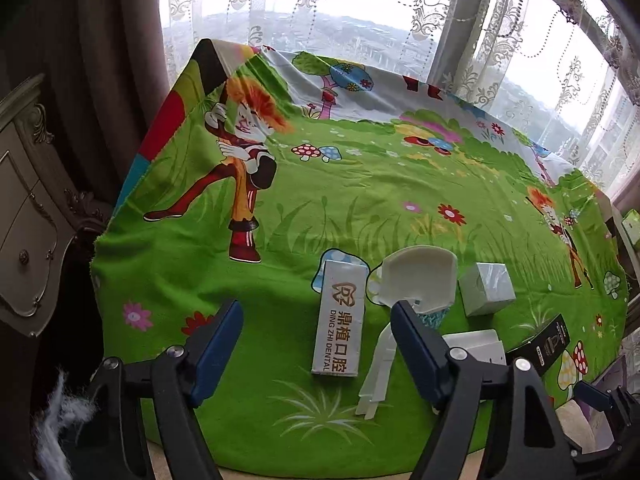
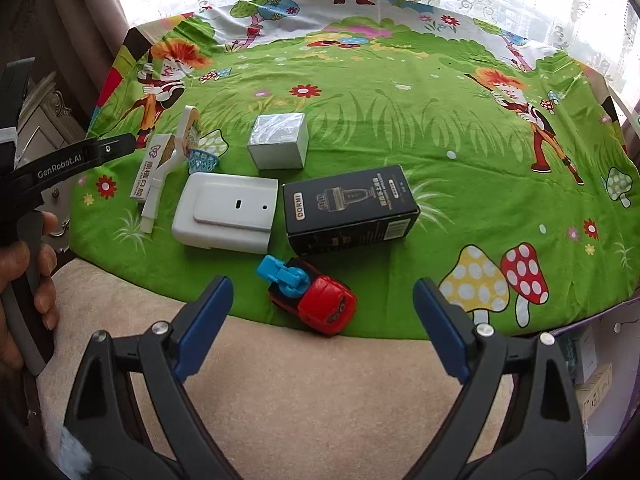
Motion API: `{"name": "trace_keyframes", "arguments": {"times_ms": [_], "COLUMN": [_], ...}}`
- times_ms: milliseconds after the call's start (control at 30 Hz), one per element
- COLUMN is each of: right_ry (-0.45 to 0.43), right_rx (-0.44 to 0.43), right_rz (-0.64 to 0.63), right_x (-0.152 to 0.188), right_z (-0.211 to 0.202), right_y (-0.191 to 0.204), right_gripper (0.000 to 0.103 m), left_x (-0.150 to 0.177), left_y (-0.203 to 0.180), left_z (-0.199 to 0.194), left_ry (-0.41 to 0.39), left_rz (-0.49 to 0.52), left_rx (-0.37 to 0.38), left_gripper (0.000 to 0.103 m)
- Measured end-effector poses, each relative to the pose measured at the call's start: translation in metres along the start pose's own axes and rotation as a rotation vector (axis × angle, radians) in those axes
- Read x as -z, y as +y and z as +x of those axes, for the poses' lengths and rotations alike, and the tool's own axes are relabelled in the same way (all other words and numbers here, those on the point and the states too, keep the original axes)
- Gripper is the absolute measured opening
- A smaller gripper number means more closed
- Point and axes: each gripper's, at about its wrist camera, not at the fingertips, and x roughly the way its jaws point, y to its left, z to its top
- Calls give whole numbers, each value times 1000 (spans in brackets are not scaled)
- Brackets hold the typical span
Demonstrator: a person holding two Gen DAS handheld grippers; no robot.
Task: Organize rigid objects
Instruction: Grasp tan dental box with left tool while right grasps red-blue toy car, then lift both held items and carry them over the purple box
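Observation:
On the green cartoon cloth (image 2: 400,128) lie a white dental box (image 1: 340,320), a toy basketball hoop (image 1: 416,280), a small silver cube box (image 2: 278,142), a flat white box (image 2: 228,212), a black DORMI box (image 2: 348,208) and a red-and-blue toy car (image 2: 316,296). My left gripper (image 1: 316,344) is open and empty, hovering just in front of the dental box (image 2: 146,174) and hoop (image 2: 188,136). My right gripper (image 2: 320,320) is open and empty, with the toy car between its fingertips' line at the cloth's near edge.
A carved grey cabinet (image 1: 24,216) stands left of the table. Lace curtains (image 1: 360,8) and a window are behind. A beige surface (image 2: 280,380) lies below the cloth's near edge. Boxes (image 2: 592,384) sit low at the right.

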Motion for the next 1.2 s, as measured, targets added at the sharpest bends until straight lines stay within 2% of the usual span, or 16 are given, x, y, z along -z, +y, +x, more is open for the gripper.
{"name": "trace_keyframes", "arguments": {"times_ms": [267, 500, 600, 700, 767, 833, 1000, 1200], "right_ry": [67, 88, 97, 115, 125, 131, 121, 95], "right_rx": [-14, -3, 5, 1, -8, -16, -33, -42], "right_rz": [-7, -9, -13, -3, 7, 9, 12, 7], "right_x": [1, 1, -1, -2, -3, -3, -2, 0], "right_z": [15, 24, 30, 36, 39, 40, 38, 31], "right_y": [3, 4, 5, 3, 1, 0, 0, 1], "right_gripper": [90, 90, 87, 79, 70, 64, 63, 63], "left_x": [2, 6, 8, 9, 9, 10, 9, 10], "left_y": [0, -1, -5, -8, -8, -8, -6, -5], "left_z": [14, 38, 43, 48, 47, 47, 46, 41], "left_ry": [49, 134, 149, 169, 164, 162, 158, 139], "left_rz": [2, 11, 30, 43, 45, 46, 35, 29], "left_rx": [-4, -7, -2, -7, -8, -2, 14, 30], "left_gripper": [73, 62, 60, 45, 42, 34, 22, 17]}}
